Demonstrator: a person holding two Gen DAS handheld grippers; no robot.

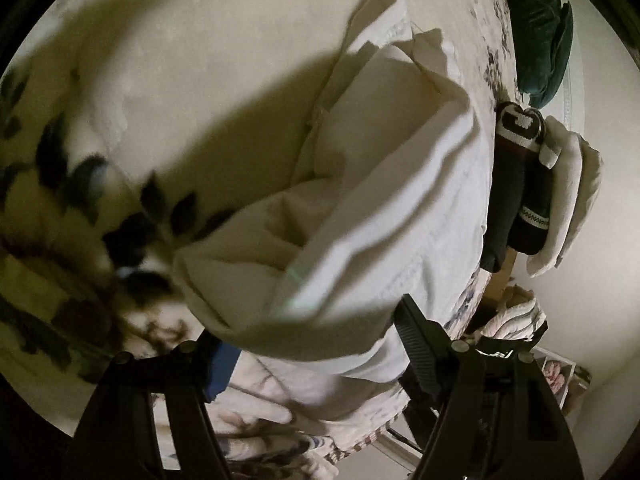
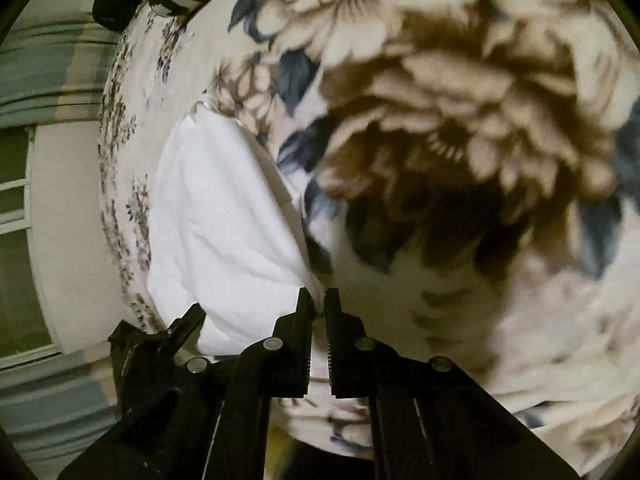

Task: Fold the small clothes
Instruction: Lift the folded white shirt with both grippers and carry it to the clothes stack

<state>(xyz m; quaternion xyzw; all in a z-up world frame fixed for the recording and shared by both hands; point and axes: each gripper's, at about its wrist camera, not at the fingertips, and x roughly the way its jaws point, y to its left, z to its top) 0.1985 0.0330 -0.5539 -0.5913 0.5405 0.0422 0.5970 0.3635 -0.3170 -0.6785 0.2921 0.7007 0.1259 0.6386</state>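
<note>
A white garment lies bunched in loose folds on a floral bedspread. My left gripper is open, its jaws wide apart, with the garment's lower fold lying between them. In the right wrist view the same white garment lies at the left. My right gripper is shut on the garment's corner, a bit of white cloth pinched between its tips. The left gripper's black body shows at lower left there.
The floral bedspread fills most of the right wrist view. Dark socks and a folded white cloth lie near the bed's edge. A dark green cushion sits beyond. The bed edge drops off at the left.
</note>
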